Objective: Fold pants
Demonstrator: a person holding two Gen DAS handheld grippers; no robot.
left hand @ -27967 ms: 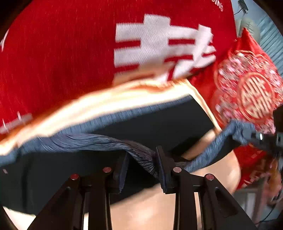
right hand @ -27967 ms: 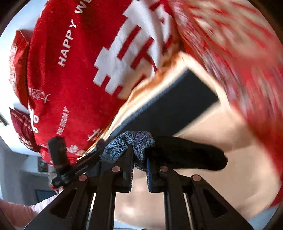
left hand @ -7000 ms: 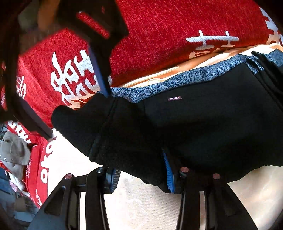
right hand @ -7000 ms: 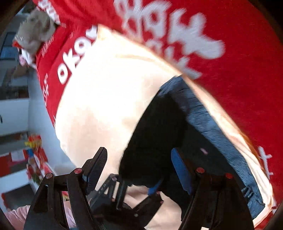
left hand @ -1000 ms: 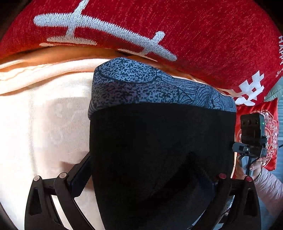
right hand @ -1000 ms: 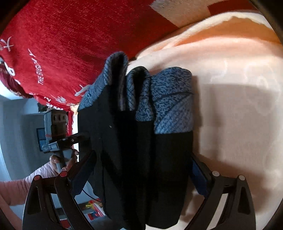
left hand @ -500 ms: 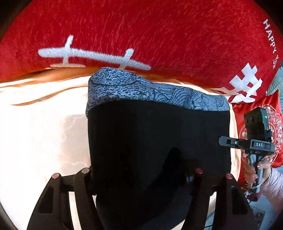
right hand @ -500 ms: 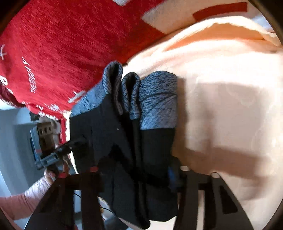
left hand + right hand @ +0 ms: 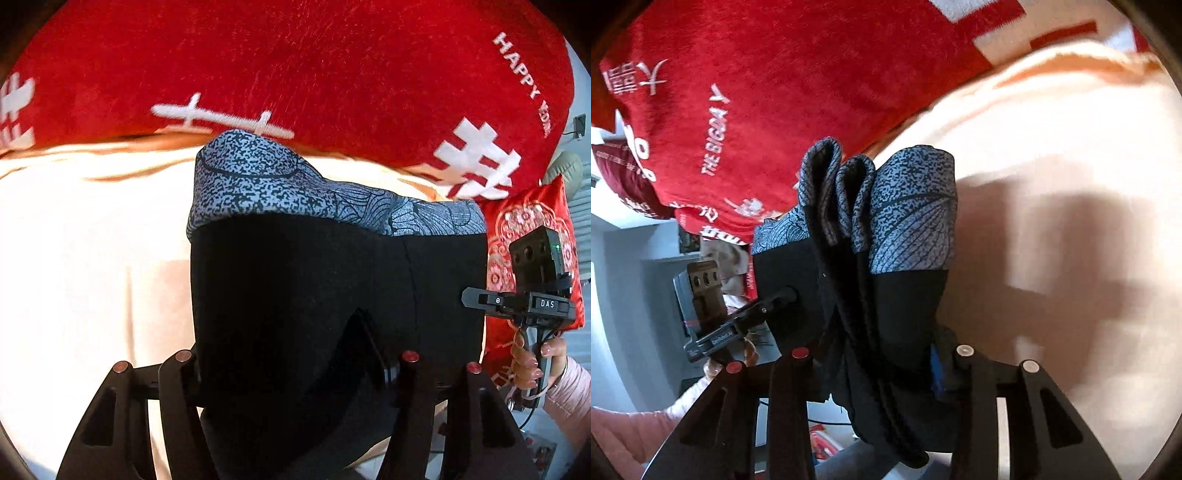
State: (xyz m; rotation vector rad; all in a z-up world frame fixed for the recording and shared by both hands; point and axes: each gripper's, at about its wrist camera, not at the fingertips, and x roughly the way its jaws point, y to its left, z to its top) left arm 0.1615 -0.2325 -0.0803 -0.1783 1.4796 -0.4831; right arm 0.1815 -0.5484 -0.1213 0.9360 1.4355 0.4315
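The pants (image 9: 332, 280) are a thick folded bundle, black with a grey patterned waistband on top. In the left wrist view, my left gripper (image 9: 291, 365) is shut on the bundle's near edge, and black cloth hides its pads. The right wrist view shows the stacked folds of the pants (image 9: 908, 229) end-on. My right gripper (image 9: 879, 362) has its jaws closing on them, with both pads pressed into the cloth. The bundle hangs above the cream sheet (image 9: 1071, 166) and casts a shadow on it.
A red blanket (image 9: 295, 66) with white characters lies behind the pants on the bed. A red embroidered cushion (image 9: 532, 221) sits at the right. A person's hand (image 9: 532, 354) and pink sleeve hold the other gripper's handle at the bed's edge.
Both grippers went from wide open around the folded pants to clamped on them. The bundle has risen off the cream sheet, which now shows a separate shadow.
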